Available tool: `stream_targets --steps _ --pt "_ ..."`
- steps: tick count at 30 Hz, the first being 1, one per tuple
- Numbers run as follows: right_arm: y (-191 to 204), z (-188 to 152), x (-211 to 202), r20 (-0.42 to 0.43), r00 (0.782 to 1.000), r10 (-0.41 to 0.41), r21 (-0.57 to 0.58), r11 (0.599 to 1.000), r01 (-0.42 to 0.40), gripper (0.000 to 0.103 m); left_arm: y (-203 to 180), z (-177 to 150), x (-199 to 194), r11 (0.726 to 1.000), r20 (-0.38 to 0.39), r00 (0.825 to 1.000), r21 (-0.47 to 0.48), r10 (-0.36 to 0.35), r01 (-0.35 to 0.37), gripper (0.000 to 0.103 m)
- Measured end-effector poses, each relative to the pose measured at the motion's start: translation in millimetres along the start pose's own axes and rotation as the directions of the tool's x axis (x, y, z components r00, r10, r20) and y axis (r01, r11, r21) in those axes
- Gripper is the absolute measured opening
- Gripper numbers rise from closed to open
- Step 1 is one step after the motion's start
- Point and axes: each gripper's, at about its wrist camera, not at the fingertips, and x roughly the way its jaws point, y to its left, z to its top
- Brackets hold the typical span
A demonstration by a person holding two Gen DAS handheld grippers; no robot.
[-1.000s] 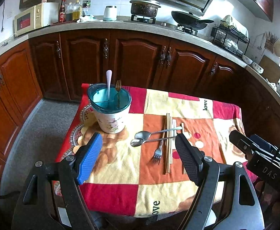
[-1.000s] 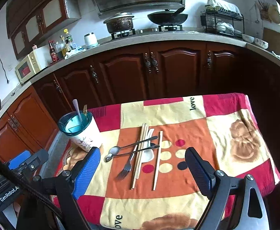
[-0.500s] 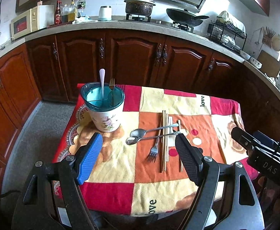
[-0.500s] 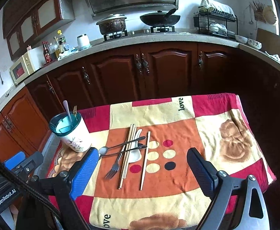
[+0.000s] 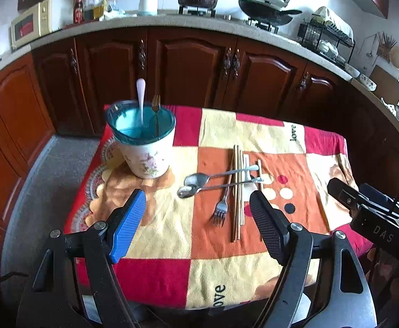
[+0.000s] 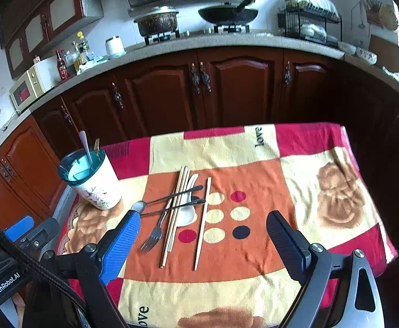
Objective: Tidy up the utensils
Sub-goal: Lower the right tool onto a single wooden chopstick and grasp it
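A white floral utensil holder (image 5: pixel 146 153) (image 6: pixel 98 184) with a teal insert stands at the cloth's left, a pale spoon and a fork upright in it. Right of it lies a loose pile: two metal spoons (image 5: pixel 196 184) (image 6: pixel 169 201), a fork (image 5: pixel 221 209) (image 6: pixel 153 237), several wooden chopsticks (image 5: pixel 236 191) (image 6: pixel 173 218) and a white ceramic spoon (image 6: pixel 187 210). My left gripper (image 5: pixel 198 220) hangs open above the cloth just in front of the pile, empty. My right gripper (image 6: pixel 203 236) is open too, over the pile's near end, holding nothing.
A checked red, orange and cream cloth (image 5: pixel 172 232) (image 6: pixel 308 191) covers the small table. Dark wooden cabinets (image 5: pixel 188 65) stand close behind, their counter carrying a pot, wok, bottles, microwave and dish rack. The right gripper's body (image 5: pixel 369 213) shows at the left view's right edge.
Both grippers have sunk and come a little nearer the table, so the cloth and utensils look larger. Their jaws stay as wide as before. No utensil has moved.
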Motion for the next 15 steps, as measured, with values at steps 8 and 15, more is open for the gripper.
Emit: stream_targets --steps 8,15 --pt "-17 -7 73 -0.142 0.987 0.069 0.011 0.998 -0.068 0.084 7 -7 74 0.999 -0.147 0.988 -0.018 -0.048 0.046 0.079" --pt "-30 -7 140 -0.255 0.959 0.122 0.034 0.992 -0.118 0.047 1 -6 127 0.998 -0.21 0.975 0.0 -0.068 0.07 0.067"
